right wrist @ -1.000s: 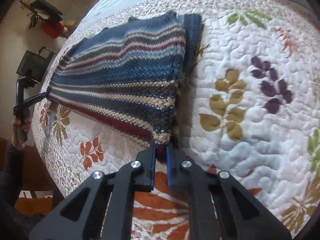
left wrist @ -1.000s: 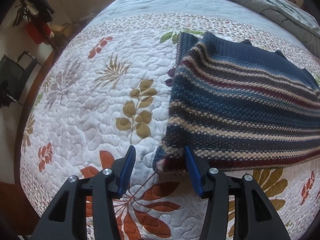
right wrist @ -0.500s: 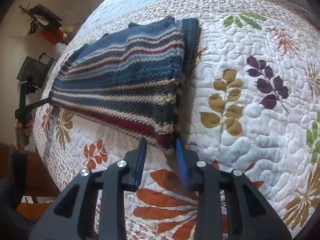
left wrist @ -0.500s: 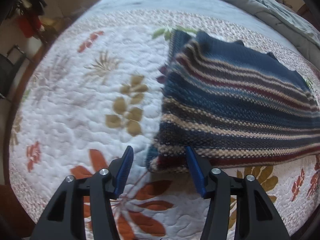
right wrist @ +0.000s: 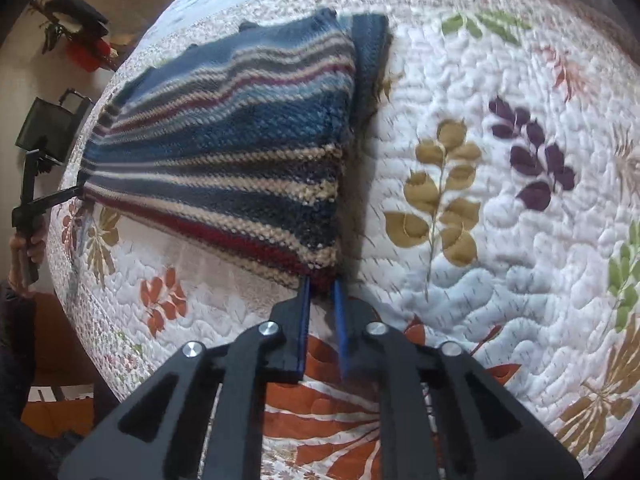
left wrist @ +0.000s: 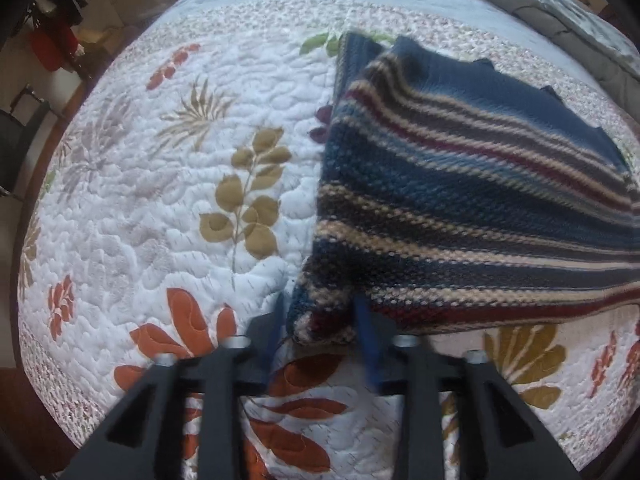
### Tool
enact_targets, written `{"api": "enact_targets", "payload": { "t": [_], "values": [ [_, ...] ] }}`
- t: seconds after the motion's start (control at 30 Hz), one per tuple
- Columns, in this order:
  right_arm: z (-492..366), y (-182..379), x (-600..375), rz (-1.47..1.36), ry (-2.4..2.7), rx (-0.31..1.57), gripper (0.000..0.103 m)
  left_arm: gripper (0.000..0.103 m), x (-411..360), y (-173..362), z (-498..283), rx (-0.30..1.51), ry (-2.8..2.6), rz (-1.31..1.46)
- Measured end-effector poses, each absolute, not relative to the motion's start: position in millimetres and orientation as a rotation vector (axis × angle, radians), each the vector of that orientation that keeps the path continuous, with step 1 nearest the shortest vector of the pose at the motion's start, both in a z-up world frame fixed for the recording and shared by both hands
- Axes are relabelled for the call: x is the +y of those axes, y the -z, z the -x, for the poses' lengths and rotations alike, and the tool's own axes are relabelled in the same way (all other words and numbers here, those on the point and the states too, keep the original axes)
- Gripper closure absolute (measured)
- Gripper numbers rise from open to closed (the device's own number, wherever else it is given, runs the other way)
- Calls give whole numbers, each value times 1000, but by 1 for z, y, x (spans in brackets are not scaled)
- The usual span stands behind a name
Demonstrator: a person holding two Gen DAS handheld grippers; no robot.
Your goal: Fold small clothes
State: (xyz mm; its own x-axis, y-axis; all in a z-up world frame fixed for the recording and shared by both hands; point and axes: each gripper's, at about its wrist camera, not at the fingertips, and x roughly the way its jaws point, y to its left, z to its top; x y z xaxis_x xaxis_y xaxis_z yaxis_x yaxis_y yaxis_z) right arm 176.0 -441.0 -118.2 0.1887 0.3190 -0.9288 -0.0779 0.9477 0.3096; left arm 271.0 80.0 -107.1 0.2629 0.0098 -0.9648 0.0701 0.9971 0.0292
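Note:
A striped knit sweater (left wrist: pixel 460 204) in blue, tan and dark red lies folded on a floral quilt (left wrist: pixel 160 184); it also shows in the right wrist view (right wrist: pixel 240 160). My left gripper (left wrist: pixel 320 320) closes around the sweater's near left corner, with the fabric bunched between its blue fingers. My right gripper (right wrist: pixel 321 286) is shut on the near right corner of the sweater's hem. Both corners are lifted a little off the quilt. The left gripper (right wrist: pixel 80 192) also shows far left in the right wrist view, at the opposite corner.
The quilt (right wrist: pixel 500 200) covers a bed. A grey duvet (left wrist: pixel 560 12) lies bunched at the far side. A red object (right wrist: pixel 86 54) and dark furniture stand on the floor beyond the bed's left edge. The bed's near edge runs just below the grippers.
The right gripper opened half a second ago and has closed again on the sweater's corner. The left gripper moved onto its corner and narrowed around it. The hem has lifted.

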Motion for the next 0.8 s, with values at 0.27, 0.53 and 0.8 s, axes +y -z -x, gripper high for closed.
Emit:
{"api": "enact_targets", "payload": {
  "t": [0.27, 0.53, 0.8],
  "values": [
    [-219, 83, -446, -304, -267, 1270, 28, 13, 83, 79, -316, 1282, 72, -39],
    [-262, 123, -446, -370, -282, 1363, 27, 13, 80, 120, -360, 1395, 157, 70],
    [-269, 149, -443, -395, -323, 1400, 17, 13, 59, 141, -367, 1451, 265, 117]
  ]
}}
